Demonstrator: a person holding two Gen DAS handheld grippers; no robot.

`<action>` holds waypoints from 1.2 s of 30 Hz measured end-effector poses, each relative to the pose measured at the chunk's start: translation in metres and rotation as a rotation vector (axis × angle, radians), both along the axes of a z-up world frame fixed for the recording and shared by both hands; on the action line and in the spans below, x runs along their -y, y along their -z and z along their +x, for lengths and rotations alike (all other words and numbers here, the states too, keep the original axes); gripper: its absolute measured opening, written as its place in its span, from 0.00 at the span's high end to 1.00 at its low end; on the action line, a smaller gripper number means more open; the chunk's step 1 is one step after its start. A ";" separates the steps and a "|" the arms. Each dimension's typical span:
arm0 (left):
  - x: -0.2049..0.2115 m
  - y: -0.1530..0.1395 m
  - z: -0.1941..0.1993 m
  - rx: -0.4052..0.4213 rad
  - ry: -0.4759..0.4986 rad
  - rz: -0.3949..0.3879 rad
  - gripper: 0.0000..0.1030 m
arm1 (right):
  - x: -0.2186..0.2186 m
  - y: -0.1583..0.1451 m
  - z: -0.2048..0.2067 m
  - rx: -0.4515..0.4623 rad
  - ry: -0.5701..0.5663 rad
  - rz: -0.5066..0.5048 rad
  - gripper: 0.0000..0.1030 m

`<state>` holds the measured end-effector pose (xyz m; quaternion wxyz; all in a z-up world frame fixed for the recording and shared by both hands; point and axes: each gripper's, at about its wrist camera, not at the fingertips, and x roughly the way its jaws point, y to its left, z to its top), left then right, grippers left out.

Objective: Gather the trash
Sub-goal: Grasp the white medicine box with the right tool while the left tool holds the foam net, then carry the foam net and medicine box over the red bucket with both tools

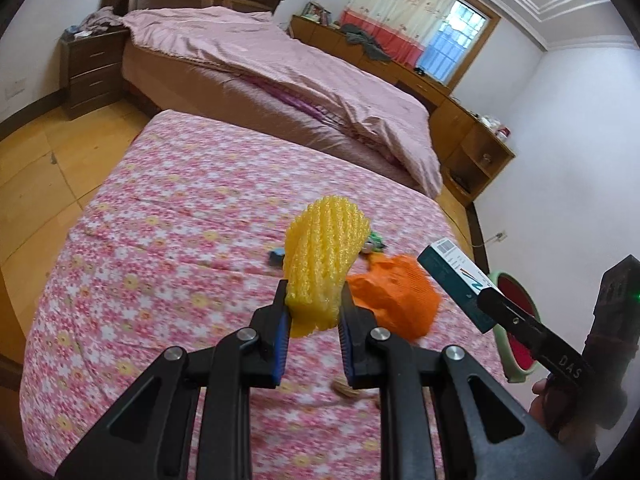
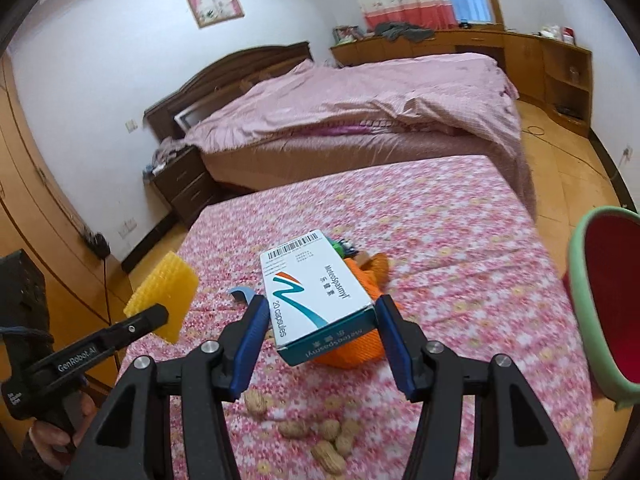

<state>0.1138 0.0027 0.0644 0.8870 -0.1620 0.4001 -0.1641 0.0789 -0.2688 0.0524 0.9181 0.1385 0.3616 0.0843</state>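
Two pieces of trash up off the flowered mattress [image 2: 460,240], one in each claw.

Left gripper [image 1: 313,314]: narrow, pinched on the lower end of a yellow foam fruit net [image 1: 322,264]. Featherlight, soft, springy mesh; crushes under the pads without harm, likely to spring back on release. Best taken at one end, as here, with the rest standing free above the fingers. Seen from the right wrist camera as a yellow slab [image 2: 166,294] out past the mattress's left edge.

Right gripper [image 2: 322,322]: half wide, clamped across the near end of a medicine carton [image 2: 316,296]. Light, thin card, probably hollow or nearly so; smooth printed faces, a bit slippery, easily dented by a hard squeeze. Grip across the narrow sides near one end looks sound.

Readable on the carton: "Meteospasmyl", "20 capsules", a barcode on the far flap, some Chinese characters too small to make out. On the left tool's arm: "GenRobot.AI". On the right tool's arm: "DAS".

Left lying mid-mattress: an orange foam net [image 2: 360,344]; walnuts [image 2: 320,436] near the front edge. Red bin with green rim [image 2: 608,304] just off the right edge.
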 end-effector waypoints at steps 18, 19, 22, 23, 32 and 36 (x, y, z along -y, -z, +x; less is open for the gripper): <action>0.099 -0.029 -0.029 0.064 0.195 0.015 0.80 | 0.093 -0.028 -0.081 0.107 0.214 0.072 0.44; 0.105 -0.030 -0.029 0.065 0.206 0.018 0.80 | 0.099 -0.029 -0.084 0.113 0.228 0.073 0.44; 0.124 -0.030 -0.031 0.070 0.244 0.026 0.80 | 0.119 -0.030 -0.097 0.129 0.273 0.079 0.44; 0.130 -0.031 -0.031 0.071 0.257 0.030 0.80 | 0.123 -0.030 -0.100 0.131 0.284 0.082 0.44; 0.195 -0.035 -0.032 0.096 0.368 0.062 0.80 | 0.173 -0.019 -0.121 0.128 0.399 0.125 0.44; 0.227 -0.033 -0.030 0.096 0.418 0.077 0.80 | 0.195 -0.014 -0.131 0.130 0.453 0.137 0.44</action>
